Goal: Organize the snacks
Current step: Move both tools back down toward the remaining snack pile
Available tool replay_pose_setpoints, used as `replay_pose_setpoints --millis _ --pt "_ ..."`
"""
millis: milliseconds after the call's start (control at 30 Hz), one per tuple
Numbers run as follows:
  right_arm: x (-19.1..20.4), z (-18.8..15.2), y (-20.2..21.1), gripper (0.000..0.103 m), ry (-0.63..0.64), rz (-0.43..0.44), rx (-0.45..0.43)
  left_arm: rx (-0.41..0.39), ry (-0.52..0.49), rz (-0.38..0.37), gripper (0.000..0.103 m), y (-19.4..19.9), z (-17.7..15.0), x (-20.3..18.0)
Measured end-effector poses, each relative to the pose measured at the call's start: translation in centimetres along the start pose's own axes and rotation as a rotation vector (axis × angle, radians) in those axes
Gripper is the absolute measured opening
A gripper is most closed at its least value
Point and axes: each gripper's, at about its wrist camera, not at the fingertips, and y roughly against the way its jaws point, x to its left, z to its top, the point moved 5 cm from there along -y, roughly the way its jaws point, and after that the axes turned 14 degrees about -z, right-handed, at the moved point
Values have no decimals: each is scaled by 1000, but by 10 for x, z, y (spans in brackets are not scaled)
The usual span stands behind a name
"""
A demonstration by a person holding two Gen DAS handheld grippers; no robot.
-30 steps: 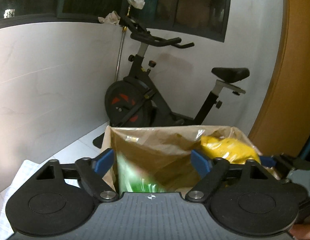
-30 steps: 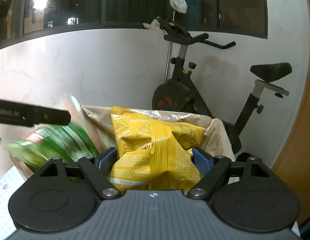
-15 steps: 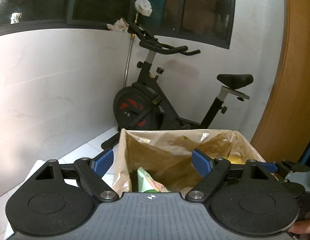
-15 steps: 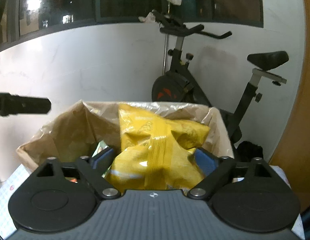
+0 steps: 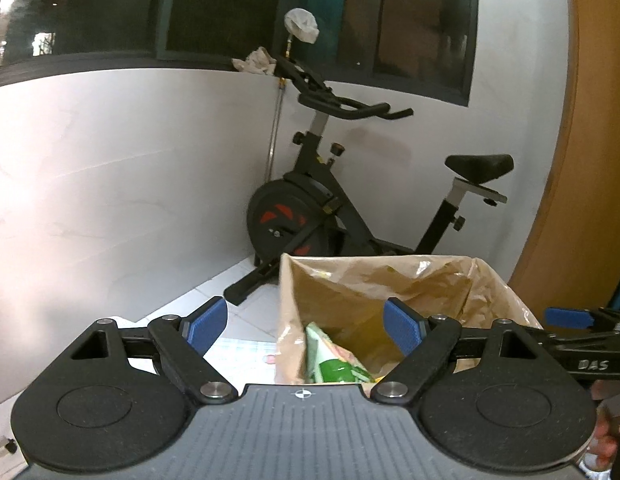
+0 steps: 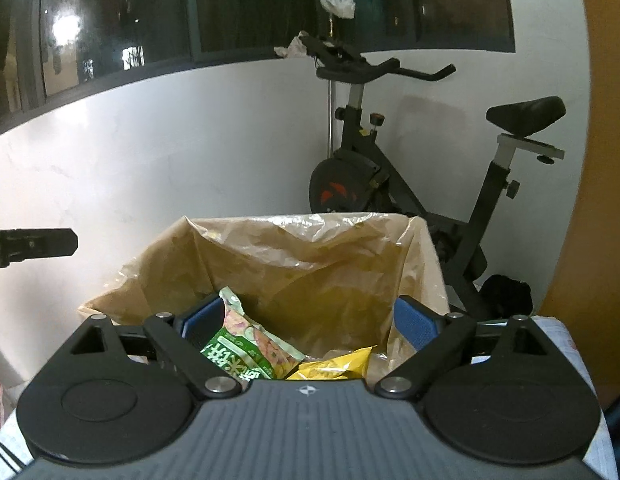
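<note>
Blue-padded and black, the left gripper [image 5: 304, 326] has its jaws spread wide with nothing between them, poised above the near left corner of the crinkled brown paper bag [image 5: 394, 280]; the right gripper [image 6: 310, 322] likewise stands released and empty over the bag's mouth [image 6: 310, 248]. Inside the bag, toward its left wall, a green snack packet with printed vegetables [image 6: 246, 344] leans upright, and just right of it, lower down, lies a yellow crisp packet [image 6: 334, 366]; the left view shows the green packet [image 5: 334, 362] against that same wall. At the bag's right side a person's fingers [image 5: 606, 440] hold the other tool's handle. Behind the bag stands a black exercise bike with a red-marked flywheel [image 5: 306, 220], against a white wall, under a dark window [image 6: 270, 4].
</note>
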Motion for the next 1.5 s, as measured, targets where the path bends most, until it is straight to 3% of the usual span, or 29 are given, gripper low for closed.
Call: replay_pose_setpoints --millis 267,533,1033,1500 --pt "1 -4 43 94 -25 9 -44 -12 -10 27 87 42 -12 12" --pt "1 -49 72 94 -35 4 -6 -6 13 69 87 75 -53 18" --pt "-4 -159 88 94 -9 -62 208 56 70 66 87 84 -136 -2" --pt "-1 -228 82 94 49 -111 473 129 151 50 87 75 -183 -11"
